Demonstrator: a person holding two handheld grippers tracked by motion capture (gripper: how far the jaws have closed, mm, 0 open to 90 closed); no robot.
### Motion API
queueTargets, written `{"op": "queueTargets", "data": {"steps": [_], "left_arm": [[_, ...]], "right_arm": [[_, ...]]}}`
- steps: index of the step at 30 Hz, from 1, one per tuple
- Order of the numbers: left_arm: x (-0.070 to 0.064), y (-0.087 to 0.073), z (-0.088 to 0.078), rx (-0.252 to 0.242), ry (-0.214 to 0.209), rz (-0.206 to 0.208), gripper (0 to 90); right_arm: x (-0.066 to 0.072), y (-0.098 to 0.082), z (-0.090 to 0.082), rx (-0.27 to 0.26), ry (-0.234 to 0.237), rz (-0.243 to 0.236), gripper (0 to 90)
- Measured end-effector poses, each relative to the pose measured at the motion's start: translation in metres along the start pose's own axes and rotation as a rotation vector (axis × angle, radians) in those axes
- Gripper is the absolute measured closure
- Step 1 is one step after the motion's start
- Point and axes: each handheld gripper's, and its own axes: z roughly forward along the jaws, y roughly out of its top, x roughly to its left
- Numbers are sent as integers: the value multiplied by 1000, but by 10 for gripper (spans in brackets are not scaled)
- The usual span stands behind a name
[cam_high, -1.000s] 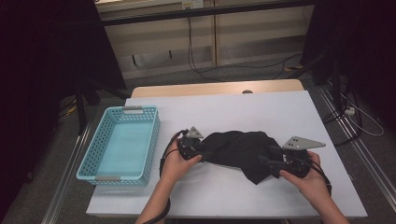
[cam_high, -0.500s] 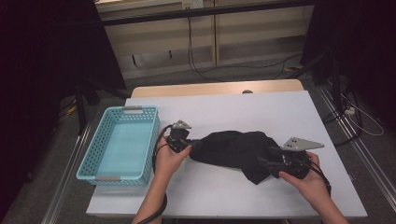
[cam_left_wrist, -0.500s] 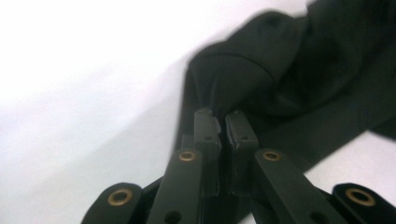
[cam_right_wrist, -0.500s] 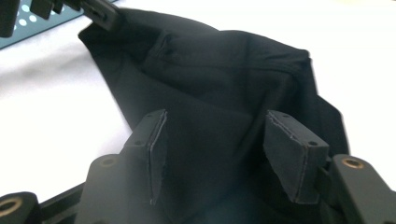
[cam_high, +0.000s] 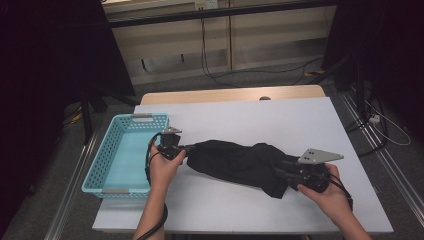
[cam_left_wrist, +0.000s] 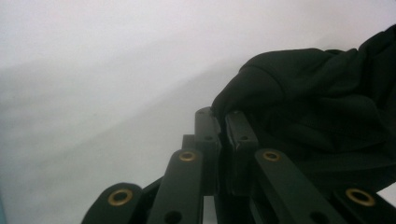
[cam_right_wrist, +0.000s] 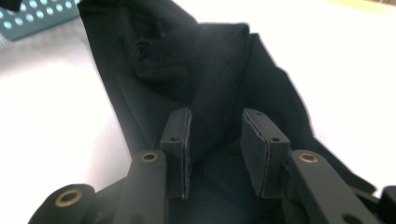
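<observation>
From above the person's side, the high view looks forward and down over the whole white table (cam_high: 310, 120), far enough back to take in the blue basket (cam_high: 125, 155) and the floor beyond. The left gripper view sits low and close behind its own claw (cam_left_wrist: 223, 122), facing across the tabletop at the black cloth (cam_left_wrist: 322, 98). The right gripper view rides just as near its claw (cam_right_wrist: 217, 123); all 3 views share that cloth.

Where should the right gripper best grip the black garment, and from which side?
The bunched fold at the black garment's right end, approached level from the right, where the right gripper already straddles a raised ridge. The left gripper pins the opposite end, so this likely stretches it flat.
</observation>
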Motion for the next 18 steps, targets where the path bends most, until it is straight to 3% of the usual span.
{"op": "queueTargets", "data": {"steps": [6,11,18], "left_arm": [[-3,0,2,-2,-5,7,856],[-5,1,2,7,-16,21,855],[-9,3,2,-1,-30,32,855]], "right_arm": [[4,-4,13,45,17,-6,630],[7,-7,20,82,54,-14,815],[0,-1,9,34,55,18,857]]}}
